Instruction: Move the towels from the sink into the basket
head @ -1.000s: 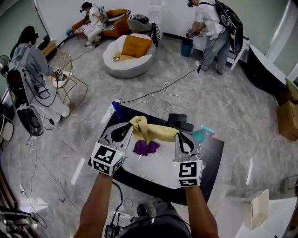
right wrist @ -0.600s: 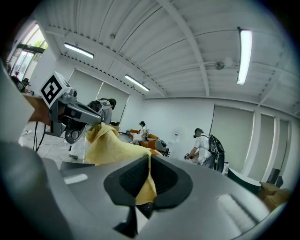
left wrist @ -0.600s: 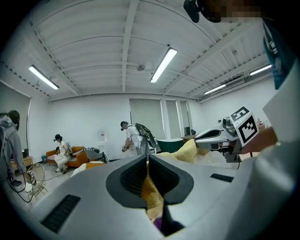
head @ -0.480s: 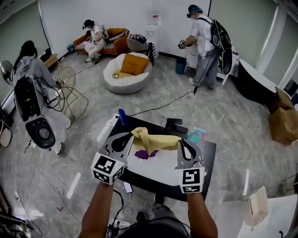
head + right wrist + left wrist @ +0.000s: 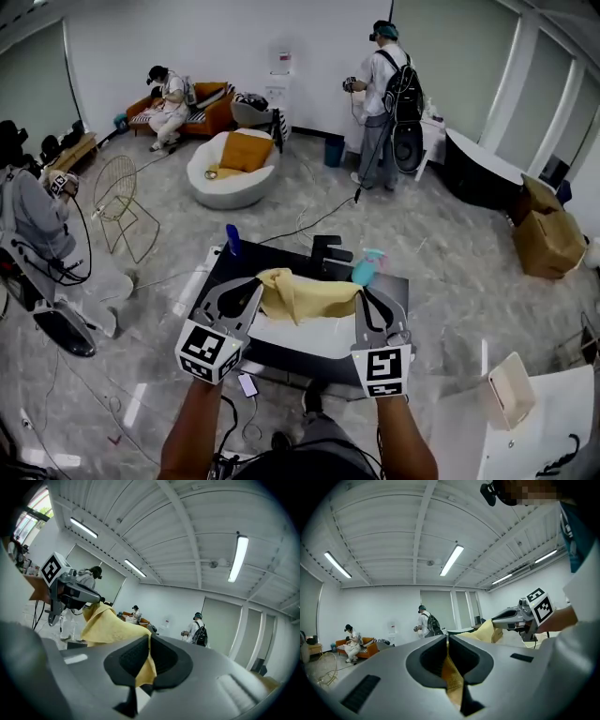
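Note:
A yellow towel (image 5: 302,296) hangs stretched between both grippers, above the white sink (image 5: 314,339) on the black counter (image 5: 398,302). My left gripper (image 5: 260,282) is shut on the towel's left corner, and yellow cloth (image 5: 452,679) shows pinched between its jaws. My right gripper (image 5: 360,293) is shut on the right corner, with the cloth (image 5: 112,626) draping from its jaws towards the other gripper (image 5: 70,591). The towel covers most of the sink, and no other towel shows there.
On the counter's far edge stand a black faucet (image 5: 328,248), a blue bottle (image 5: 232,240) and a teal spray bottle (image 5: 366,268). A gold wire chair (image 5: 118,194) stands on the floor to the left. Cables cross the floor, and several people work around the room.
Both grippers have raised the yellow towel higher over the sink. The purple towel seen in the sink earlier is now hidden behind it. The head view has tilted up.

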The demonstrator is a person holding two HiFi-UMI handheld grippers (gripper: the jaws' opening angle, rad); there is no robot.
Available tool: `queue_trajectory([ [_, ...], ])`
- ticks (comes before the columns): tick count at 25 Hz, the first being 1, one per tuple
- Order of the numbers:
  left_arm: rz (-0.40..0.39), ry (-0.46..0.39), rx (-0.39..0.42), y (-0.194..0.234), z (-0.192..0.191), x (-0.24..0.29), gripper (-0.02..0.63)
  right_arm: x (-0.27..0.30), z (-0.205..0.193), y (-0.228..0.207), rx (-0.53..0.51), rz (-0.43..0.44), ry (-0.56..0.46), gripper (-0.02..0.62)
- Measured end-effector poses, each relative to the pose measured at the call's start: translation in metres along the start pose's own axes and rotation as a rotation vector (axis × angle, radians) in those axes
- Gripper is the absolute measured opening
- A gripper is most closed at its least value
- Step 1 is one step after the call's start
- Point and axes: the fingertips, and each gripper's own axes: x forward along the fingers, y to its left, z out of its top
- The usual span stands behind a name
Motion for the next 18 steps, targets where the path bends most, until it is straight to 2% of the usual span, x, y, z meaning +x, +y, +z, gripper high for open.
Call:
queue_trajectory([
  [10,-0.153,-0.035,0.007,-0.089,0.024,0.007,0.020,-0.092,-0.007,-0.046,0.002,-0.123,0.040,0.025],
  [18,-0.249,-0.045,0.024,-0.176,0.039,0.037,0.020,-0.164,-0.046,-0.100,0.037,-0.199,0.075,0.024],
])
